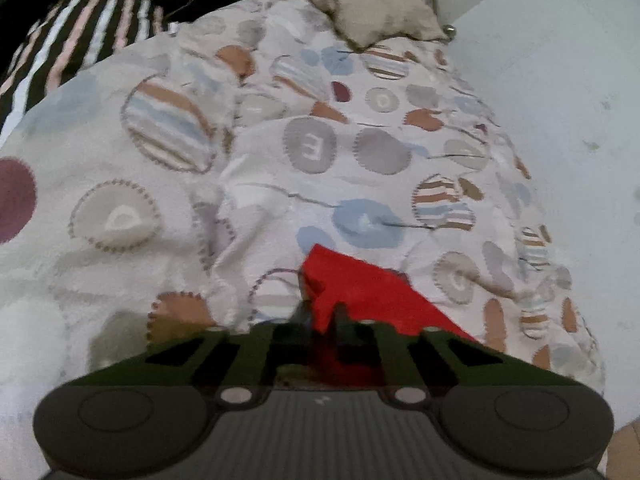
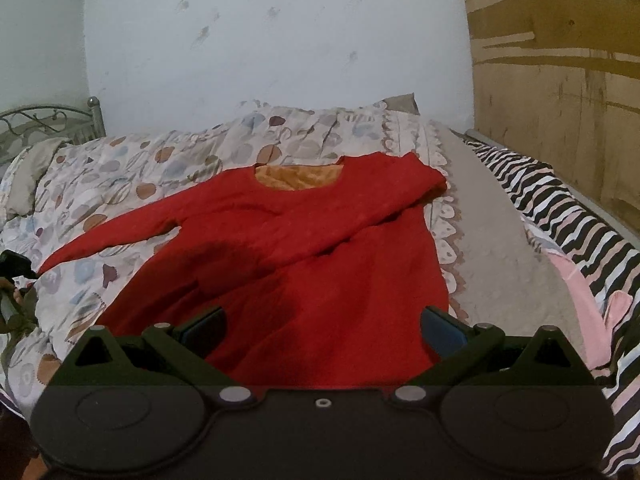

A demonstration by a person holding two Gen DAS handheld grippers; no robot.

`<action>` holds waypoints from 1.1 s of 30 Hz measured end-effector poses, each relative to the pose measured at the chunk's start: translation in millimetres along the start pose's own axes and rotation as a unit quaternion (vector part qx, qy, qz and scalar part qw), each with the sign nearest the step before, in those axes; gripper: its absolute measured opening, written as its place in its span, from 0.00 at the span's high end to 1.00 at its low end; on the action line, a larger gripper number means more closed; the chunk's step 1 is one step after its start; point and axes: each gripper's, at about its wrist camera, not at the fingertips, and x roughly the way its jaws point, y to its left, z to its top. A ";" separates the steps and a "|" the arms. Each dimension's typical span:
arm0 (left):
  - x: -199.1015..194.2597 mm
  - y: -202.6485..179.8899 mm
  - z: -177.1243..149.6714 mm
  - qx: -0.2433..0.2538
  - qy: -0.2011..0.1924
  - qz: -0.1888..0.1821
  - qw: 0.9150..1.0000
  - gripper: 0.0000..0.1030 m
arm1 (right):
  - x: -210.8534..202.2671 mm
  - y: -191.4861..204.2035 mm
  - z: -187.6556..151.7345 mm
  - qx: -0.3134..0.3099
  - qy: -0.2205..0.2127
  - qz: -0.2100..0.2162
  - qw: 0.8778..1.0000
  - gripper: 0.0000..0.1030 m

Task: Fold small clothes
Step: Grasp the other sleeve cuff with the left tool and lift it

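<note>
A bed (image 2: 500,216) fills both views, and a pale quilt (image 1: 160,184) with round patches in blue, brown and grey covers most of it. Behind the bed stands a light wall (image 2: 260,40), and on the right of the right wrist view there is a brown wooden panel (image 2: 560,80). A black, white and pink striped blanket (image 2: 568,216) lies along the right edge of the bed in that view. A beige pillow (image 1: 376,12) rests at the far end of the quilt, close to a metal bed frame (image 2: 48,120).

A red sweater (image 2: 304,256) lies flat on the quilt with the neck away from the right wrist camera; its inside shows orange at the neck opening. One sleeve is folded across the chest, and the other sleeve stretches out to the left edge of the view.

The left claw (image 1: 320,320) is pressed together and pinches the tip of this stretched sleeve, the red cloth passing between its fingers. The right claw (image 2: 324,328) is spread wide above the lower hem of the sweater, its blue pads (image 2: 444,332) apart, and nothing is gripped between them.
</note>
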 end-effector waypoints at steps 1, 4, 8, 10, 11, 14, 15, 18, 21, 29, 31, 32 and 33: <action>-3.3 -4.5 1.0 0.012 -0.005 -0.001 1.000 0.93 | -0.1 -1.2 -0.8 0.003 0.000 0.000 1.000 0.00; -14.7 -19.3 5.0 0.047 -0.027 -0.021 0.998 0.94 | -0.7 -5.1 -2.8 0.017 0.001 -0.002 1.000 0.00; -36.6 -52.7 10.2 0.101 -0.060 -0.068 0.991 0.95 | -3.4 -9.6 -4.8 0.026 -0.005 -0.001 1.000 0.00; -50.7 -78.2 11.2 0.138 -0.075 -0.103 0.982 0.95 | -4.0 -10.5 -5.8 0.028 -0.006 -0.001 1.000 0.00; -57.5 -91.6 10.8 0.155 -0.081 -0.118 0.978 0.95 | -4.3 -12.0 -6.5 0.031 -0.007 -0.001 0.999 0.00; -80.6 -136.5 3.2 0.203 -0.093 -0.177 0.959 0.95 | -5.5 -15.9 -7.9 0.043 -0.012 0.000 0.999 0.00; -89.2 -153.4 -1.8 0.219 -0.096 -0.196 0.951 0.95 | -6.3 -17.4 -8.2 0.047 -0.014 0.000 0.999 0.00; -112.7 -198.1 -21.0 0.259 -0.098 -0.255 0.926 0.95 | -9.1 -23.1 -9.5 0.054 -0.020 0.001 0.998 0.00; -135.0 -239.2 -50.2 0.302 -0.092 -0.309 0.897 0.95 | -13.0 -29.3 -11.8 0.062 -0.024 -0.003 0.998 0.00; -179.3 -301.0 -157.6 0.391 -0.045 -0.433 0.811 0.95 | -25.3 -51.7 -20.4 0.087 -0.031 -0.026 0.995 0.00; -184.7 -303.9 -186.0 0.400 -0.017 -0.456 0.795 0.95 | -28.1 -57.6 -22.8 0.089 -0.031 -0.033 0.995 0.00; -188.2 -305.3 -202.2 0.406 -0.003 -0.465 0.787 0.95 | -29.4 -60.8 -23.8 0.090 -0.031 -0.038 0.995 0.00; -190.7 -303.9 -214.2 0.412 0.008 -0.471 0.780 0.95 | -30.9 -64.5 -25.0 0.091 -0.030 -0.044 0.994 0.00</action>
